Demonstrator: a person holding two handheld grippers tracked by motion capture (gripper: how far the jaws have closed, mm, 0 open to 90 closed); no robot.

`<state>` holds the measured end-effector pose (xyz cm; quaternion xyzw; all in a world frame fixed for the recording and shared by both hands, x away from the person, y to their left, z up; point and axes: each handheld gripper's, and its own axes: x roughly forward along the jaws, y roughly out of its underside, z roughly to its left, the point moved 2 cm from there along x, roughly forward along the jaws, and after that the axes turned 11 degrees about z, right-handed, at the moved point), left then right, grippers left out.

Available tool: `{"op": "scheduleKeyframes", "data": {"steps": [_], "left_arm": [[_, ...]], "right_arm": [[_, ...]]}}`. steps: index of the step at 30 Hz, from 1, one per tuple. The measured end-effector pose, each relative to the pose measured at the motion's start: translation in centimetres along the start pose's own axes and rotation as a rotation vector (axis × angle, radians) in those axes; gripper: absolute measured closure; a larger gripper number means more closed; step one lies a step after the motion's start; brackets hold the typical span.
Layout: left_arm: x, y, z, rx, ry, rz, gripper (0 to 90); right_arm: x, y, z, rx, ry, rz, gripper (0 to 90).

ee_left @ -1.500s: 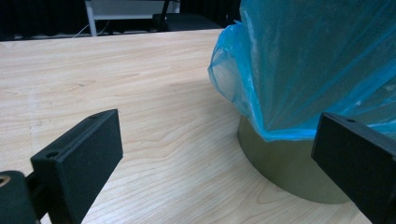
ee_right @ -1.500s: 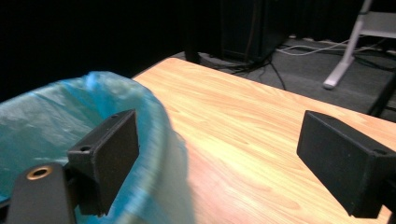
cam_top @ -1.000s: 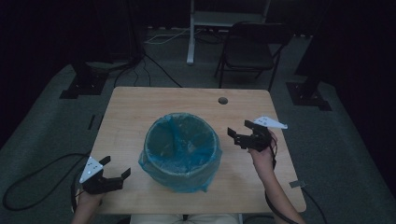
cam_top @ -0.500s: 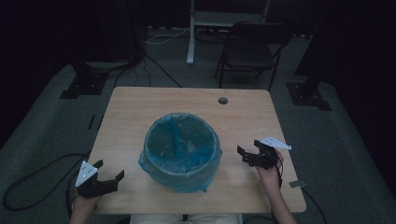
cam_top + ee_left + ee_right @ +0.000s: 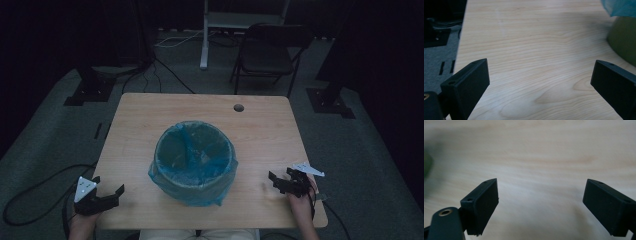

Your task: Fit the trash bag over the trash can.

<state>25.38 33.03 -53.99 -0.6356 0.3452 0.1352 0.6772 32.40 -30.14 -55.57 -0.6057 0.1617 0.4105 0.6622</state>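
The round olive-green bin lined with a blue plastic bag (image 5: 194, 161) stands in the middle of the light wooden table (image 5: 150, 115), a little toward the near edge, and the bag is folded over its rim all around. Compared with 1 second ago, the right gripper (image 5: 280, 182) has moved away from the bin's right side and back toward the near right corner of the table. The left gripper (image 5: 107, 197) has also drawn back to the near left corner, partly beyond the edge. Both claws are spread wide and hold nothing; in the left gripper view only bare wood lies between the black jaws, with the bin's wall (image 5: 624, 42) off to one side. This suggests the lining of the bin is finished, and both hands are retreating to rest.
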Motion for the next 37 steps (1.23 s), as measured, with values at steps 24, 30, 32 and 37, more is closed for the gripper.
{"op": "scheduleKeyframes", "data": {"steps": [24,30,32,37], "left_arm": [[-2.0,2.0,2.1,-0.082,-0.155,-0.002,2.6],[-2.3,2.3,2.6,-0.134,-0.205,-0.041,2.6],[-2.3,2.3,2.5,-0.136,-0.220,-0.046,2.5],[-2.3,2.3,2.4,-0.128,-0.224,-0.048,2.6]], "right_arm": [[-6.1,5.7,-5.2,0.153,0.200,-0.050,13.8],[-6.0,6.5,-5.9,0.206,0.211,-0.104,13.8],[-6.0,6.5,-5.9,0.200,0.206,-0.098,13.9],[-6.0,6.6,-5.9,0.190,0.228,-0.104,13.8]]}}
